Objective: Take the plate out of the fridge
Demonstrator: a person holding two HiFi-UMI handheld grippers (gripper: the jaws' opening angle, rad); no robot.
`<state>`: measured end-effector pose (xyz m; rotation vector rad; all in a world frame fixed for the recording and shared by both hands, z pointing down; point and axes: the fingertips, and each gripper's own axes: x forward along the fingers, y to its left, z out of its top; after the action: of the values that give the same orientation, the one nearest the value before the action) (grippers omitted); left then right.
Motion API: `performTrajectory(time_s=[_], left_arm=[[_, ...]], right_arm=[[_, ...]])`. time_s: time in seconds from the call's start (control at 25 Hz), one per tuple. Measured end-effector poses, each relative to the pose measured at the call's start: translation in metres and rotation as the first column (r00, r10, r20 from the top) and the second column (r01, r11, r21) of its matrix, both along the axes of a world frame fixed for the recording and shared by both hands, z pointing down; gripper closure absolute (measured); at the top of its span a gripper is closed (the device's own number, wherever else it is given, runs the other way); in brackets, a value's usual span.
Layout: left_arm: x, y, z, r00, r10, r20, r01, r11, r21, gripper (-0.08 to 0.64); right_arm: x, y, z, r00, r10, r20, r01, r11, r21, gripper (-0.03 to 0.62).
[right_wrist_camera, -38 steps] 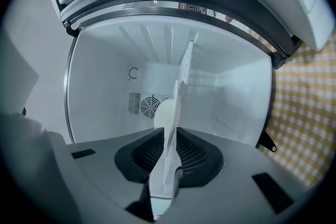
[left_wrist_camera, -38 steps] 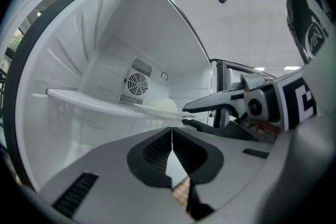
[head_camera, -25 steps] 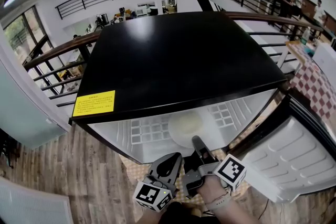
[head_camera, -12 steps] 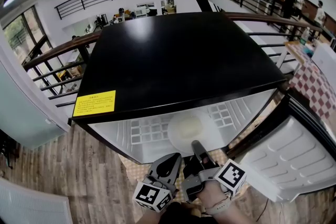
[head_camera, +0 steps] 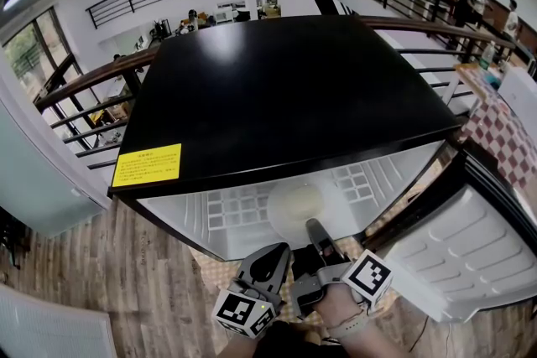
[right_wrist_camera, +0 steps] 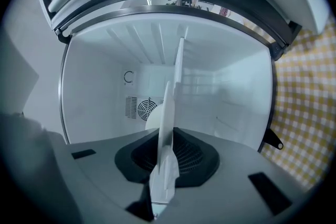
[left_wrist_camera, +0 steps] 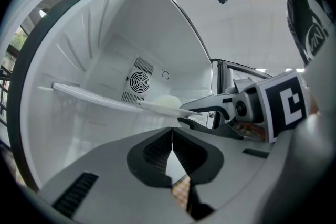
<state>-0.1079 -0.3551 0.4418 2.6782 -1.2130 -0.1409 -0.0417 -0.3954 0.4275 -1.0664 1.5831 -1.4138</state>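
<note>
Moved: hardly anything; the plate (head_camera: pixel 295 204) looks a touch nearer the shelf front than a second ago, and both grippers keep their places.
Plate: pale, cream-white, round and shallow, plain with no pattern. From the head view it reads as a soft disc; from the left gripper view it is a thin sliver with a low bump above the shelf line.
Plate's place: inside the fridge (head_camera: pixel 285 96), lying flat on the white shelf (head_camera: pixel 235 210), about midway along it and close to its front edge.
Right gripper (head_camera: pixel 313 225): reaches in from the front. Its jaws are closed on the plate's near rim, one above and one below. In its own view the plate runs edge-on straight through the pinch.
Left gripper (left_wrist_camera: pixel 171 134): hangs just outside the fridge, beside the right one and lower. Its jaws are pressed together tip to tip with nothing between them.
Fridge: black top with a yellow label (head_camera: pixel 148 164) at the left front corner and a white inside. A round fan grille (left_wrist_camera: pixel 139 82) sits on the back wall.
Door (head_camera: pixel 470 256): swung wide open to the right, its white inner lining showing.
Floor: wood planks (head_camera: pixel 126 281) to the left, a yellow checked cloth (right_wrist_camera: pixel 310 113) to the fridge's right.
</note>
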Motion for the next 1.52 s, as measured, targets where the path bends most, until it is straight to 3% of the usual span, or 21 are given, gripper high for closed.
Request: performTrajectory(time_s=[1.52], left_arm=[[-0.003, 0.008, 0.001, 1.000, -0.006, 0.004, 0.006, 1.000, 0.004, 0.549]], right_arm=[[0.001, 0.012, -0.001, 0.995, 0.020, 0.100, -0.022, 0.999, 0.025, 0.538]])
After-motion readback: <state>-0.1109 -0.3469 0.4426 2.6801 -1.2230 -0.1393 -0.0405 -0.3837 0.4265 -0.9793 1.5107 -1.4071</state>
